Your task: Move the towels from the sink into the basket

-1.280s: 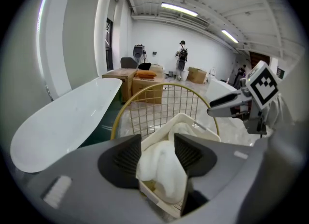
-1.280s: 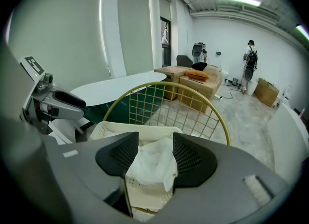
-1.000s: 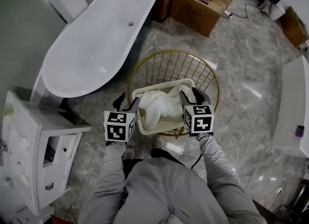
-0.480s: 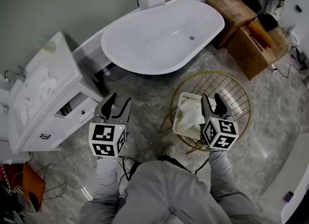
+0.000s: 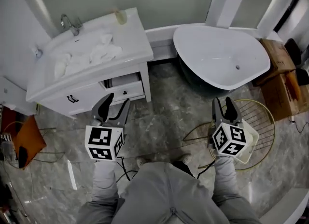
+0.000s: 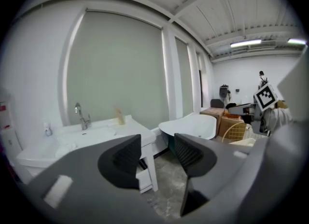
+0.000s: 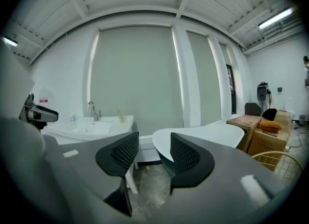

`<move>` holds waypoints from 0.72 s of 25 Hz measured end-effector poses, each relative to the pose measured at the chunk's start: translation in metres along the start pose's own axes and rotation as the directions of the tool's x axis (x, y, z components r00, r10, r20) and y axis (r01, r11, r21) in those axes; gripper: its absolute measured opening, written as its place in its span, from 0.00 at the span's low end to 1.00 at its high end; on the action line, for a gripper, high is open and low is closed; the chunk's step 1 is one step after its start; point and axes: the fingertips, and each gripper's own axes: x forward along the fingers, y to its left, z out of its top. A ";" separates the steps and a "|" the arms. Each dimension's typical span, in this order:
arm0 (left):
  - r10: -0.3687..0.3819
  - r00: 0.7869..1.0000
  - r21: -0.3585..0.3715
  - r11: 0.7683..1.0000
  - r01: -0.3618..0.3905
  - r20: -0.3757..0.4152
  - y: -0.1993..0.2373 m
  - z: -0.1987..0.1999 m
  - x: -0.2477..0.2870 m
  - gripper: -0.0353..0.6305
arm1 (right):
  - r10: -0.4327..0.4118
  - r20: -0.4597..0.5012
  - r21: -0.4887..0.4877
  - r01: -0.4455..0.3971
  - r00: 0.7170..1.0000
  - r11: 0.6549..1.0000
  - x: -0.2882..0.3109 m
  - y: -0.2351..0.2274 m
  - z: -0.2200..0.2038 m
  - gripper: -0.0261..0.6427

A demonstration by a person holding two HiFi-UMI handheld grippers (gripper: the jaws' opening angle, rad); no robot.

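Head view, crumpled white towels (image 5: 103,53) heaped in sink (image 5: 89,38), left gripper (image 5: 117,104) and right gripper (image 5: 222,104) spread, empty

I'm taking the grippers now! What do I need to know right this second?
Left gripper: open, nothing in it.
Right gripper: open, nothing in it, next to the basket.
Things: white towels lie in the sink.
Done: cannot tell; the basket's inside is mostly hidden behind the right gripper.
Left: pick up the sink towels and put them in the basket.
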 end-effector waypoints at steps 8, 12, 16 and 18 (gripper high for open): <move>0.177 0.984 -0.050 0.983 -0.176 -0.003 0.158 -0.042 -0.090 0.45 | 0.195 0.010 -0.059 -0.194 0.981 0.979 0.038 0.193 0.005 0.34; 0.271 0.962 -0.058 0.961 -0.271 -0.015 0.211 -0.056 -0.122 0.45 | 0.322 -0.005 -0.088 -0.321 0.947 0.943 0.063 0.276 0.007 0.34; 0.340 0.940 -0.079 0.936 -0.342 -0.038 0.253 -0.072 -0.141 0.45 | 0.424 -0.024 -0.106 -0.424 0.905 0.899 0.091 0.344 0.006 0.34; 0.375 0.925 -0.092 0.921 -0.379 -0.055 0.275 -0.080 -0.146 0.45 | 0.471 -0.030 -0.111 -0.471 0.882 0.875 0.110 0.377 0.006 0.34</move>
